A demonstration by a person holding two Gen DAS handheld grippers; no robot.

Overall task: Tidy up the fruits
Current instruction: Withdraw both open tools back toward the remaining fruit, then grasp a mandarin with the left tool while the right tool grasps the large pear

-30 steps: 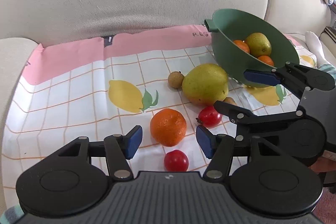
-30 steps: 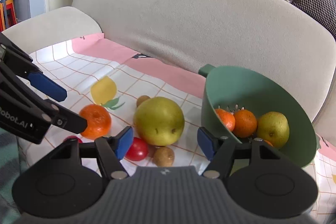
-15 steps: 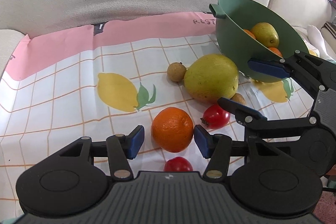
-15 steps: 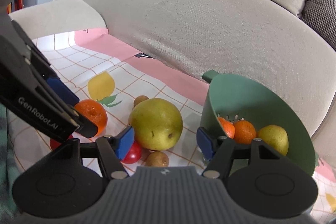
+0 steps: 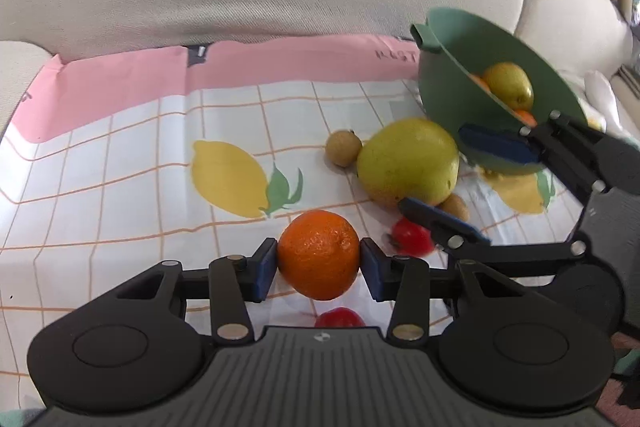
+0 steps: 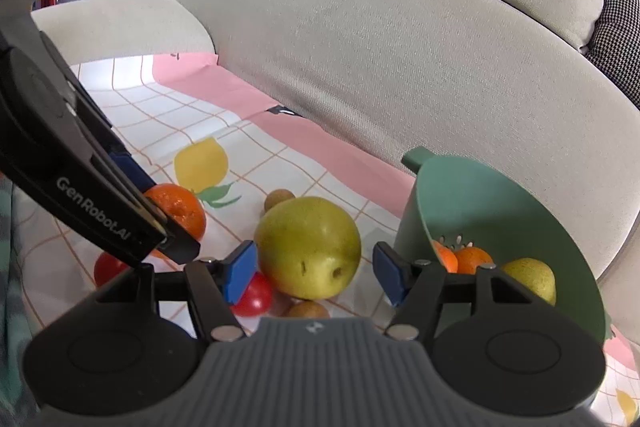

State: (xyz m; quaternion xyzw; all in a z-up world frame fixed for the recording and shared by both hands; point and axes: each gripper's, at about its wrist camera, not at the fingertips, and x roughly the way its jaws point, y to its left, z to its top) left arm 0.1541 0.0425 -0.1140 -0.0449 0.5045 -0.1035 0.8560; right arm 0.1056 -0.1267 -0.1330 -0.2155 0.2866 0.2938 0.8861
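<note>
While its jaws are closing, the left tool (image 5: 319, 263) has the orange (image 5: 318, 254) between its blue pads, which seem to touch the peel on both sides, though the contact is hard to confirm. The orange lies mid-cloth (image 5: 120, 155) on the sofa seat. The right tool (image 6: 310, 269) stands spread around the big pear (image 6: 307, 247), pads apart from it, beside the tilted green bowl (image 6: 472, 195) near the cloth's right edge.
</note>
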